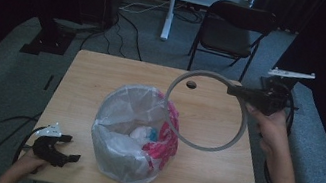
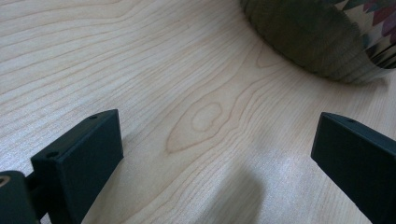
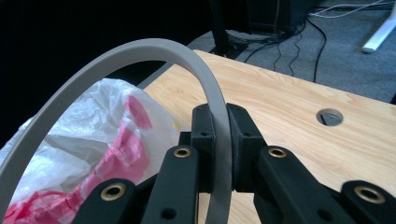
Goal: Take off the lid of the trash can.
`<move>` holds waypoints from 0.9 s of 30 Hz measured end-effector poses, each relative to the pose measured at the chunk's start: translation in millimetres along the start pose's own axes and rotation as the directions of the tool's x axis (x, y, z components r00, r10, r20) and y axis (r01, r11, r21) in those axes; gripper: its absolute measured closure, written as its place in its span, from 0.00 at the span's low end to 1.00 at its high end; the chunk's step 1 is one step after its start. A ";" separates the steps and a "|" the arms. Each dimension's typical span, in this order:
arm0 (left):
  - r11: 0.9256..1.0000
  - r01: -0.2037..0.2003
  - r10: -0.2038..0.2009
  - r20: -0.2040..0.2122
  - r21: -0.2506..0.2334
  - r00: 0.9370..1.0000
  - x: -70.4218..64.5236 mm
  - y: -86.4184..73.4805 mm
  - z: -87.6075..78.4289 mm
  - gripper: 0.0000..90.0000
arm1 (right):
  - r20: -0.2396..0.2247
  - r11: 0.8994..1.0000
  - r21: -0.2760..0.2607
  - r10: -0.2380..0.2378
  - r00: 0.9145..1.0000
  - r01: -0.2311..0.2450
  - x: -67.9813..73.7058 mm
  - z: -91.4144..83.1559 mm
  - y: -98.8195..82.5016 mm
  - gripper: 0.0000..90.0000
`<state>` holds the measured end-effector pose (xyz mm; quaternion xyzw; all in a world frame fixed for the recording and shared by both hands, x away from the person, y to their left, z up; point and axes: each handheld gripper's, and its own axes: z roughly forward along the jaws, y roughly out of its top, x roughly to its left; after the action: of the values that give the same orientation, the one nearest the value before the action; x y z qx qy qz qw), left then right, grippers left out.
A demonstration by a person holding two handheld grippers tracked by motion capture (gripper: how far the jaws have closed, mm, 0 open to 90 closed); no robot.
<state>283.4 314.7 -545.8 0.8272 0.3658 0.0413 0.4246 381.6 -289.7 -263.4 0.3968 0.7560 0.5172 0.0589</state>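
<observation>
A grey plastic ring [image 1: 240, 130] hangs in the air over the table's right half, tilted, its lower left edge overlapping the bin's rim. My right gripper [image 1: 238, 91] is shut on the ring's upper right edge; in the right gripper view the jaws clamp the grey ring [image 3: 215, 100] between their pads [image 3: 204, 135]. A small bin lined with a white and pink plastic bag [image 1: 135, 135] stands at the table's middle. My left gripper [image 1: 70, 149] rests open at the front left corner, its black fingers [image 2: 81, 156] wide apart over bare wood, nothing between them.
The wooden table [image 1: 104, 68] has a round cable hole [image 1: 191, 84] near its far edge. A black folding chair [image 1: 232, 32] and a white desk leg [image 1: 169, 9] stand behind the table. Cables lie on the grey floor at left.
</observation>
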 end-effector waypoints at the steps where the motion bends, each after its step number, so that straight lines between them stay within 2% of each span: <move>1: 1.000 0.000 0.000 0.000 0.000 1.000 0.1 0.0 0.0 0.02 | 0.003 1.000 0.000 0.002 1.000 -0.002 -1.8 -1.6 -1.3 0.92; 16: 1.000 0.001 -0.001 -0.001 0.000 1.000 0.0 0.0 0.0 0.02 | 0.040 0.998 -0.030 0.056 0.998 -0.055 -26.1 -29.2 -22.9 0.92; 27: 1.000 0.000 0.000 -0.001 0.000 1.000 0.0 0.0 0.0 0.02 | 0.046 0.996 -0.028 0.090 0.995 -0.089 -41.2 -33.3 -43.2 0.92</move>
<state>283.4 314.7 -545.8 0.8270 0.3663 0.0418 0.4244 369.6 -347.9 -297.2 0.4415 0.7291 0.5197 0.0587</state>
